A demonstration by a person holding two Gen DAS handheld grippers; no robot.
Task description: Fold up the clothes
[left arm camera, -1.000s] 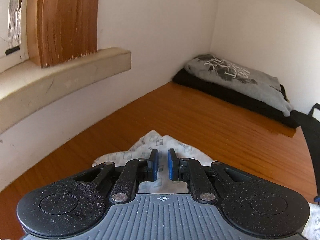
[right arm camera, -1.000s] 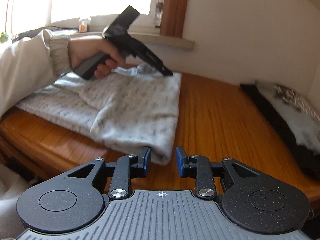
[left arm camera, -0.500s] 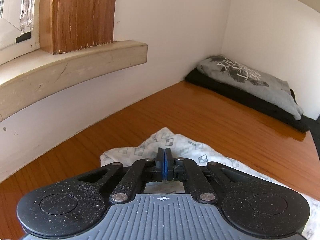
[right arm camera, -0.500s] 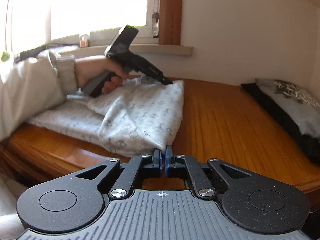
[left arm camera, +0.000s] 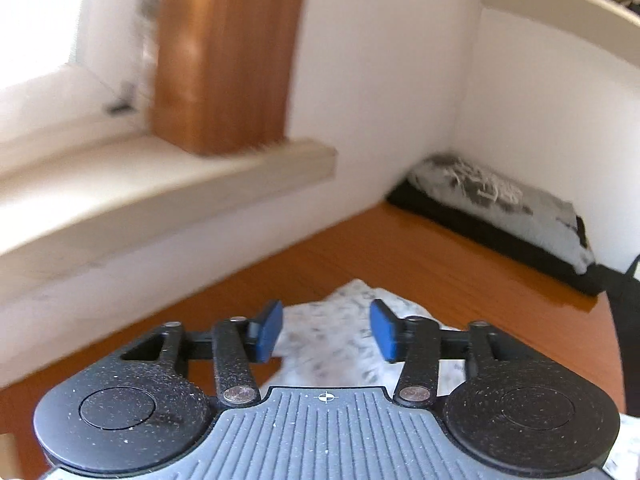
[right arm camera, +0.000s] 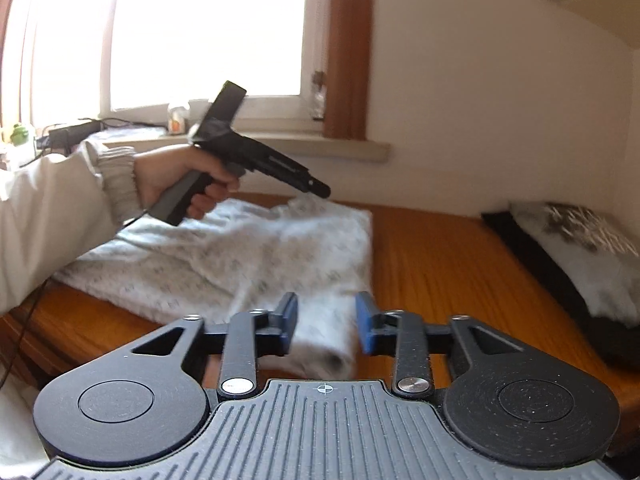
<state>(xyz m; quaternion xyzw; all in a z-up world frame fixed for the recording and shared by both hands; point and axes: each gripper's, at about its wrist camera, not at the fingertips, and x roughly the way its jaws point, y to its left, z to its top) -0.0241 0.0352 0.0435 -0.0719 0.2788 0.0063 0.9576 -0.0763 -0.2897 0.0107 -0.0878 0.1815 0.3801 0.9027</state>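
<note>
Lying limp and light on the bench point(right arm camera: 440, 256), the patterned garment point(right arm camera: 248, 256) wants pinching at its hem corners, both grippers' jaws having just opened off it, left gripper point(left arm camera: 326, 330) and right gripper point(right arm camera: 326, 322) holding nothing.

A pale grey patterned garment point(right arm camera: 224, 256) lies folded on the wooden table point(right arm camera: 440, 264), its near corner rumpled

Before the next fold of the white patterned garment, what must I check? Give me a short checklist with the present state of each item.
1. Left gripper jaws released, just opened: ok.
2. Right gripper jaws released, just opened, pads clear of cloth: ok.
3. White patterned garment lying on the wooden table: ok.
4. Garment edges even: cannot tell, blurred.
5. Table bare between garment and folded grey shirt: ok.
</note>
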